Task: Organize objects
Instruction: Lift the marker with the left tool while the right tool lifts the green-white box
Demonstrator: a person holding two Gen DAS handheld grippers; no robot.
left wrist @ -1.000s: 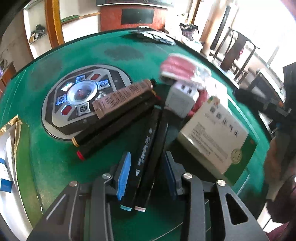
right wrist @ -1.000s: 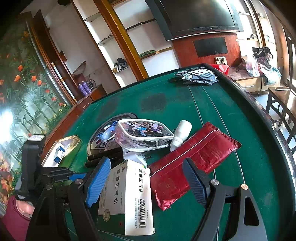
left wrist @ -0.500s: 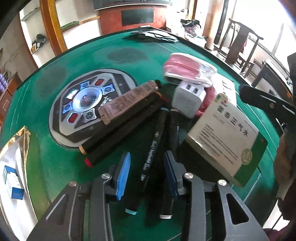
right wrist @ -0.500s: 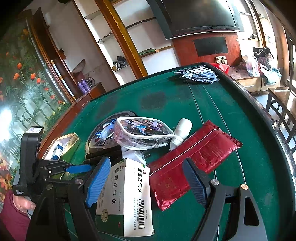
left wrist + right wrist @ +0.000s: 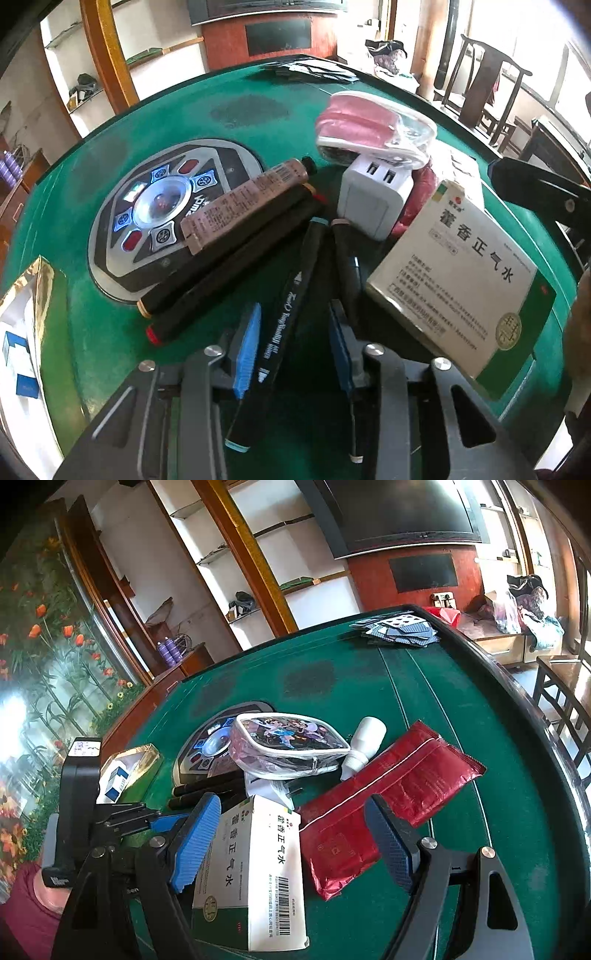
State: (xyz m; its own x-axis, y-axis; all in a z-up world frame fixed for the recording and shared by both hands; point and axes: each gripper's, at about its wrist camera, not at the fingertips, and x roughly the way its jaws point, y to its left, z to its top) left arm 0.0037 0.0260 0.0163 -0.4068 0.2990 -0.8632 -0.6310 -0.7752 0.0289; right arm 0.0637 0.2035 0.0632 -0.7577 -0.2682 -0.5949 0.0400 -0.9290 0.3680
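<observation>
Markers lie in a loose group on the green table [image 5: 92,332], and we see four of them from the left wrist view. One marker with a light-blue cap [image 5: 277,332] runs lengthwise between the fingers of our left gripper [image 5: 295,347]. A second marker with a tan cap [image 5: 345,280] lies beside it, against the inner face of the dark-blue finger pad [image 5: 338,350]. The left fingers are partly open and straddle these two markers; we cannot tell whether either pad presses on them.

Two more markers [image 5: 229,266] lie side by side to the left, angled toward the round control panel [image 5: 155,210] set in the table. A beige tube [image 5: 247,203] rests across their upper ends. A white charger [image 5: 373,199] stands just beyond the marker tips, with a clear pouch [image 5: 369,125] behind it. A medicine box [image 5: 450,277] lies to the right of the markers.

Our right gripper [image 5: 291,834] hangs above the table with its fingers spread wide and nothing between the pads. Below it lie the medicine box [image 5: 255,867] and a red foil packet [image 5: 384,805], touching along one edge. The pouch [image 5: 288,746] sits beyond them, and a small white bottle [image 5: 364,746] lies next to it. Playing cards [image 5: 399,629] are scattered at the far edge of the table.
</observation>
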